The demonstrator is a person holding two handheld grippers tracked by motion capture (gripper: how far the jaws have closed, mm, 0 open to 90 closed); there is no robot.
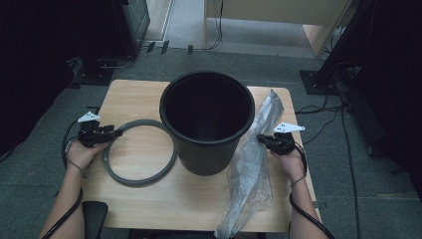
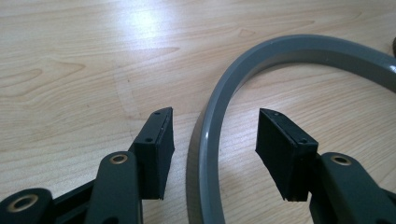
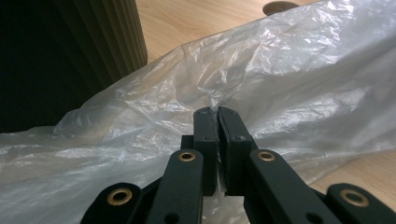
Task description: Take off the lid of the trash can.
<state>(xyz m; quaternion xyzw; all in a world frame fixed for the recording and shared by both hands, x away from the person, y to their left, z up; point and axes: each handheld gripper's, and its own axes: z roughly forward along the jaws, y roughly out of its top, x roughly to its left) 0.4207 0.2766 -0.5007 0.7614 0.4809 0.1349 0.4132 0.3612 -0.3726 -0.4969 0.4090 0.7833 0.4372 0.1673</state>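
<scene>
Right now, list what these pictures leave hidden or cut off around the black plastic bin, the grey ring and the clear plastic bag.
- Black plastic bin: its inside bottom is lost in darkness in the high view.
- Grey plastic ring: its right arc runs behind the bin's wall in the high view; the left gripper view's edges cut it.
- Clear plastic bag: its near end is cut off by the bottom edge of the high view.
- Right gripper: how much film it pinches is hidden by its own jaws.

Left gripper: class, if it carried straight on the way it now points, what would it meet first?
Probably the grey ring: the left gripper has open jaws straddling its near rim, which curves across the path ahead. Beyond lies bare table; depth is uncertain.
</scene>
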